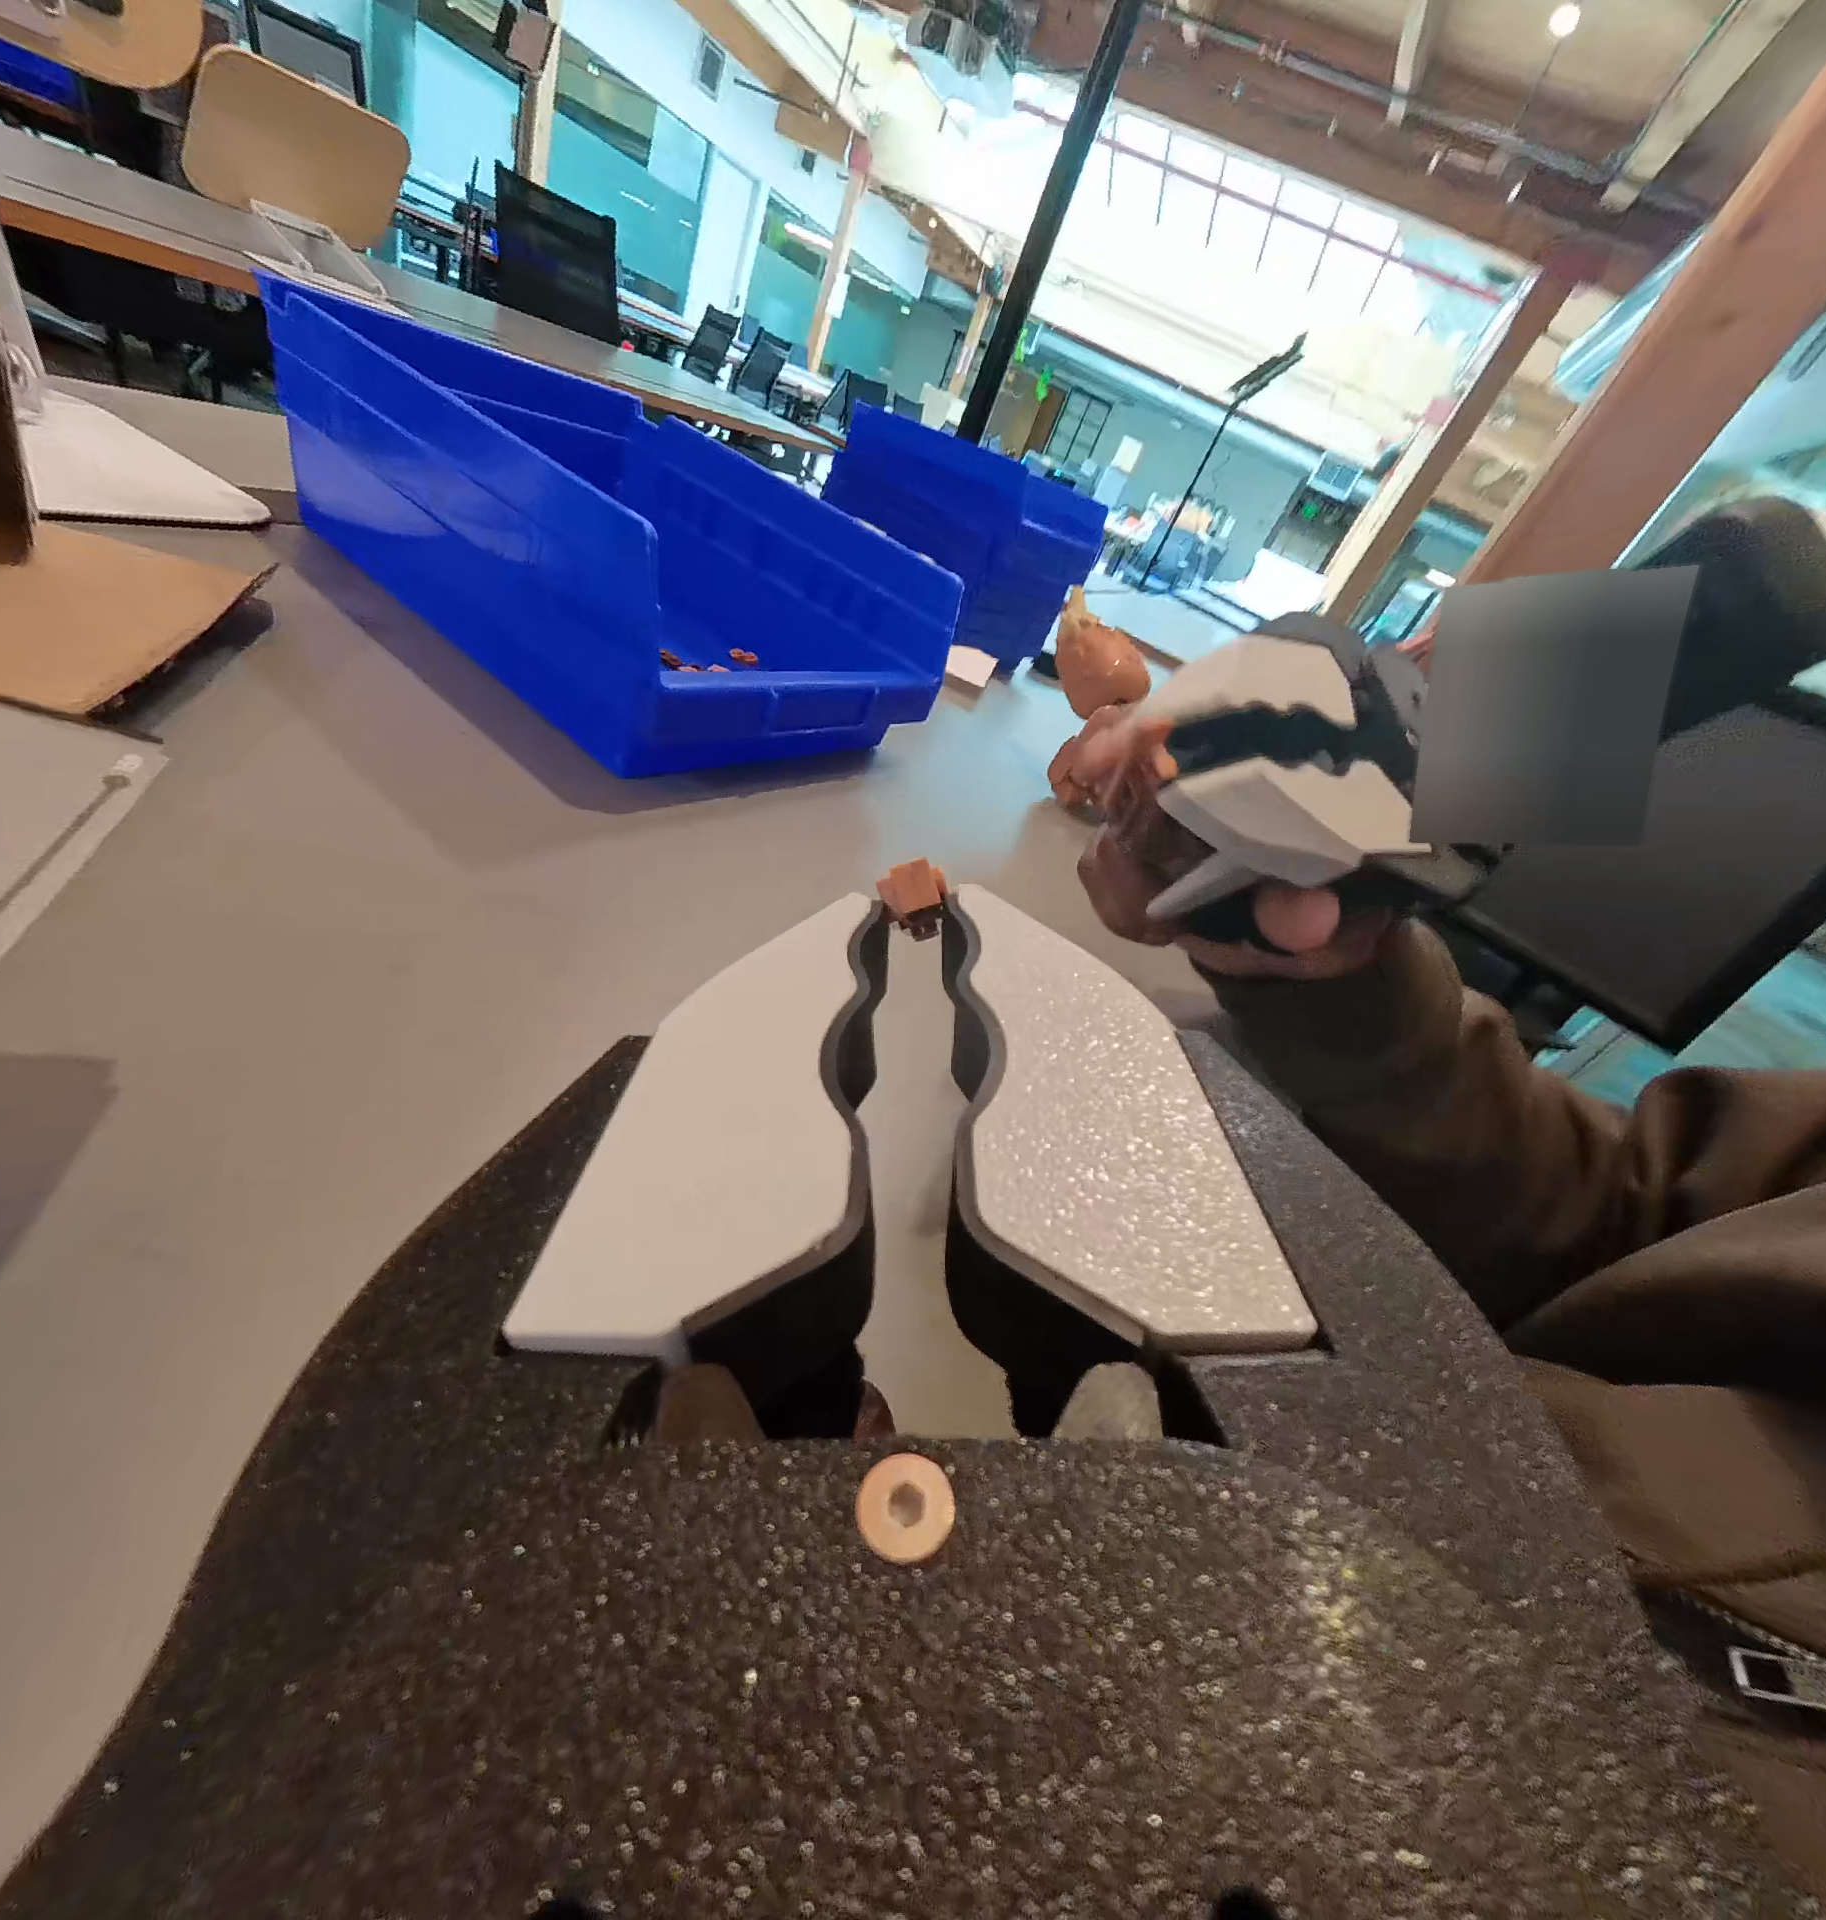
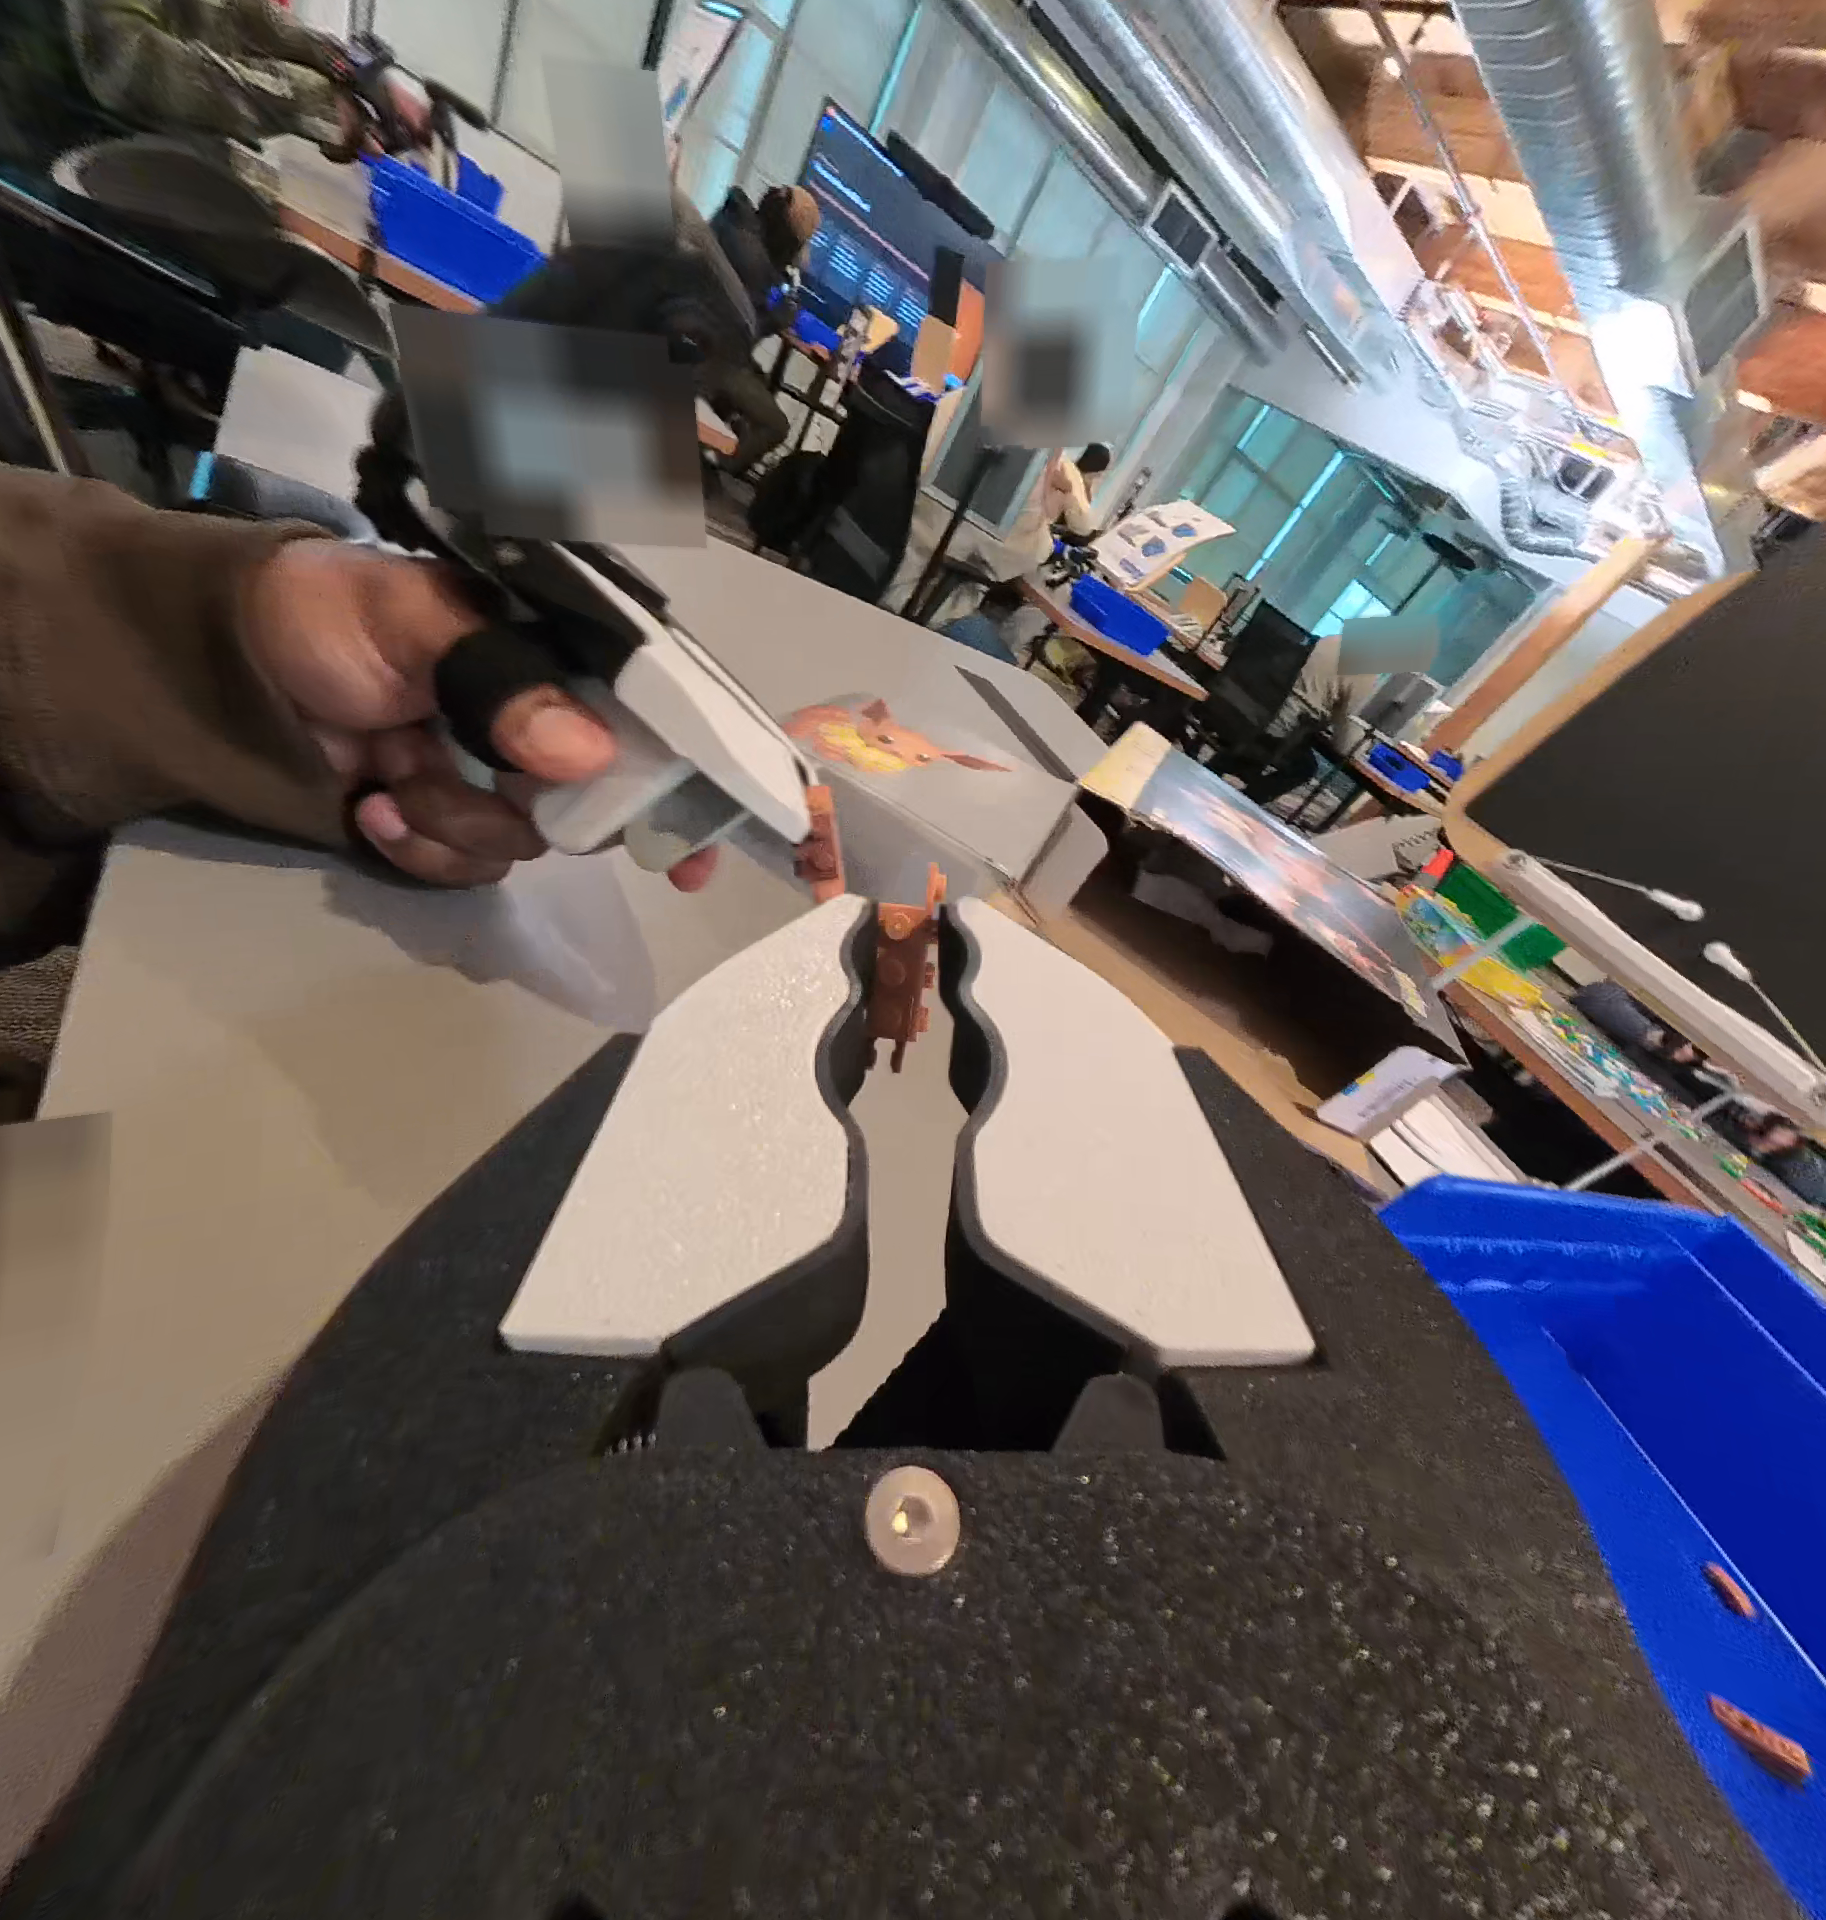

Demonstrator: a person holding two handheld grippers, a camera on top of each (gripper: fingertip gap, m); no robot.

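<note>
A grey table (image 1: 389, 894) is seen carrying a long blue bin (image 1: 597, 582), flattened cardboard (image 1: 78, 623) at its left edge, a white stand base (image 1: 130, 478), and brown brick-built pieces (image 1: 1096, 665) beside a stack of blue bins (image 1: 992, 540).

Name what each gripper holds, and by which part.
Left gripper: a small brown brick piece, pinched at its lower end. Right gripper: a brown brick assembly, clamped at its upper sides.
</note>
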